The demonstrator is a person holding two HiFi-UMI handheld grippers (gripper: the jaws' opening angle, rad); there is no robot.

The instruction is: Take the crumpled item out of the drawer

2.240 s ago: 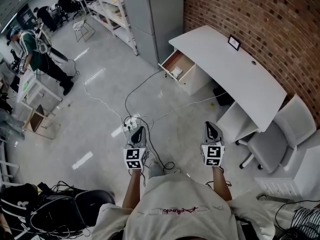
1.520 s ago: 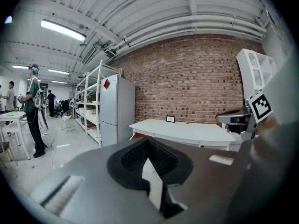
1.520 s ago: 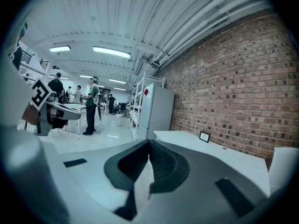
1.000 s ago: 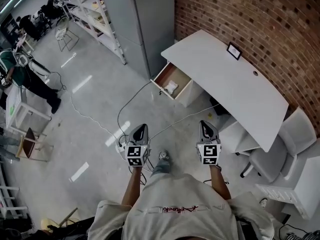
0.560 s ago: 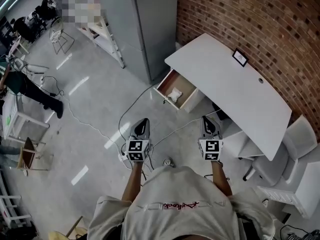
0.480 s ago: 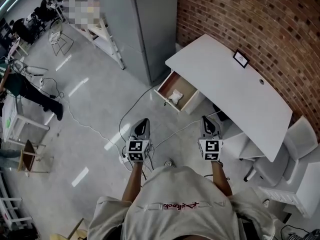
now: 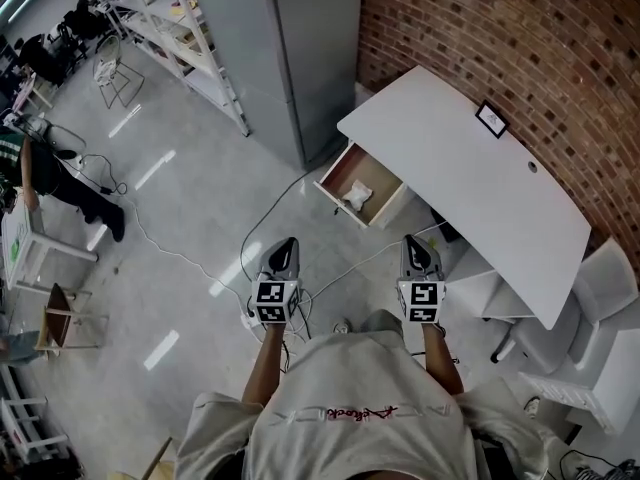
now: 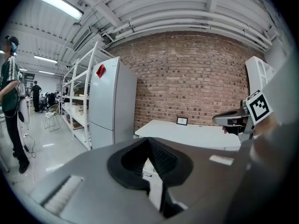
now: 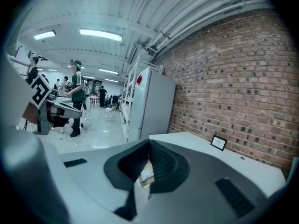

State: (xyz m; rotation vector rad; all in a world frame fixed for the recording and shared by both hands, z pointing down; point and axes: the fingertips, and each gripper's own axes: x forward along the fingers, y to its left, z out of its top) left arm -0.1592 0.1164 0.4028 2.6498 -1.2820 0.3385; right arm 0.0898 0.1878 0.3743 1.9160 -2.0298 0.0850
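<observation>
The wooden drawer (image 7: 375,174) stands pulled out from the left end of the white desk (image 7: 470,168), on the floor ahead of me. A crumpled white item (image 7: 356,197) lies inside it. My left gripper (image 7: 284,243) and right gripper (image 7: 417,240) are held side by side, short of the drawer, both pointing toward it. Each is shut with nothing between its jaws. In the right gripper view the crumpled item (image 9: 145,174) shows through the gap below the closed tips of the right gripper (image 9: 149,142). In the left gripper view the left gripper (image 8: 148,141) also has its tips together.
A grey cabinet (image 7: 300,48) and white shelves (image 7: 165,23) stand left of the desk against the brick wall (image 7: 520,38). Cables (image 7: 265,213) and a power strip lie on the floor by my feet. Grey chairs (image 7: 590,308) sit at the right. A person (image 7: 45,173) stands far left.
I have walked closer to the desk, so the drawer sits nearer and more central in the head view. Both grippers came forward with me and stayed shut.
</observation>
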